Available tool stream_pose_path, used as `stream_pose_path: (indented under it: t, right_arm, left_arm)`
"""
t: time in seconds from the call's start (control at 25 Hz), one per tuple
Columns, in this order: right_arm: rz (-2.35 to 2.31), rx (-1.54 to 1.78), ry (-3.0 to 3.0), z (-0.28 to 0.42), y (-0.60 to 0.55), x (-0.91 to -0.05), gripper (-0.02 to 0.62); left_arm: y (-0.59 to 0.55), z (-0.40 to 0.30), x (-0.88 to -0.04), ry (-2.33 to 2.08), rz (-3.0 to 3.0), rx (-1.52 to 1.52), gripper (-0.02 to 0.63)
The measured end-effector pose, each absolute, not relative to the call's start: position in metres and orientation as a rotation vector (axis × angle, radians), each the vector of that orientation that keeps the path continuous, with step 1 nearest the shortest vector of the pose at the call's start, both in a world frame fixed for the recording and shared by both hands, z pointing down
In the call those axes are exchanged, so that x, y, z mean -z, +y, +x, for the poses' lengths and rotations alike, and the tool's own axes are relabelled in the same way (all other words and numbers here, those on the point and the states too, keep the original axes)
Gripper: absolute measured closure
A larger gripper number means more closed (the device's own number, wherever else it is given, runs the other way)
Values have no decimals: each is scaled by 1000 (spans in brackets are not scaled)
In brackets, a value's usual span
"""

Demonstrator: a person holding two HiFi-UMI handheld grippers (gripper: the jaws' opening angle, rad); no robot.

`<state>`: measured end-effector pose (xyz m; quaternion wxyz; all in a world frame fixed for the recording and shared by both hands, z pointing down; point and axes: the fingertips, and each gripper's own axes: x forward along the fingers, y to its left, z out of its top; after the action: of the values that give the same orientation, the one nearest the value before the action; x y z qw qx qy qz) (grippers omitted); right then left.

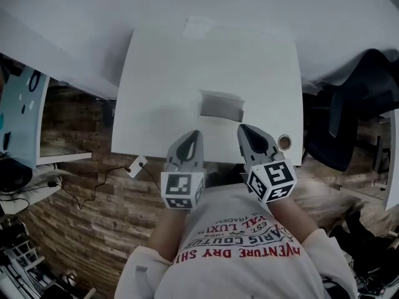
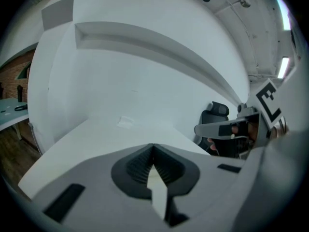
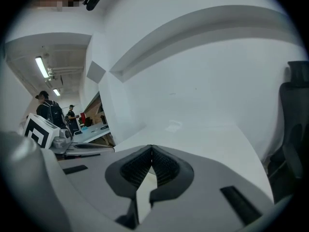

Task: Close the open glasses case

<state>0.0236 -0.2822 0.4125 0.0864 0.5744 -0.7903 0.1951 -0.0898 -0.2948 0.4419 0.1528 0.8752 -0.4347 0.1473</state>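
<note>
A grey glasses case [image 1: 221, 106] lies near the middle of the white table [image 1: 162, 80], a little toward its near edge; whether its lid is up is hard to tell from above. My left gripper [image 1: 194, 134] hovers at the near edge just left of the case, jaws shut and empty. My right gripper [image 1: 244, 129] hovers just right of the case, also shut and empty. The case is hidden in both gripper views. In the left gripper view, the left gripper [image 2: 153, 147] has its tips together. The right gripper view shows the right gripper [image 3: 151, 148] the same.
A pale patch [image 1: 198, 27] lies at the table's far edge. A small round object [image 1: 285, 142] sits at the near right corner. A black office chair [image 1: 349, 117] stands to the right. A cable and plug [image 1: 136, 166] lie on the wooden floor at left.
</note>
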Motion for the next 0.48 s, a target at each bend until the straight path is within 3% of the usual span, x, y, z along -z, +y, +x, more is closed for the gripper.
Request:
stream_pose_path:
  t: [0.48]
  right_arm:
    - [1698, -708, -2204, 44, -305, -470, 584]
  left_arm:
    - [-315, -84, -522, -1139, 2373, -618, 601]
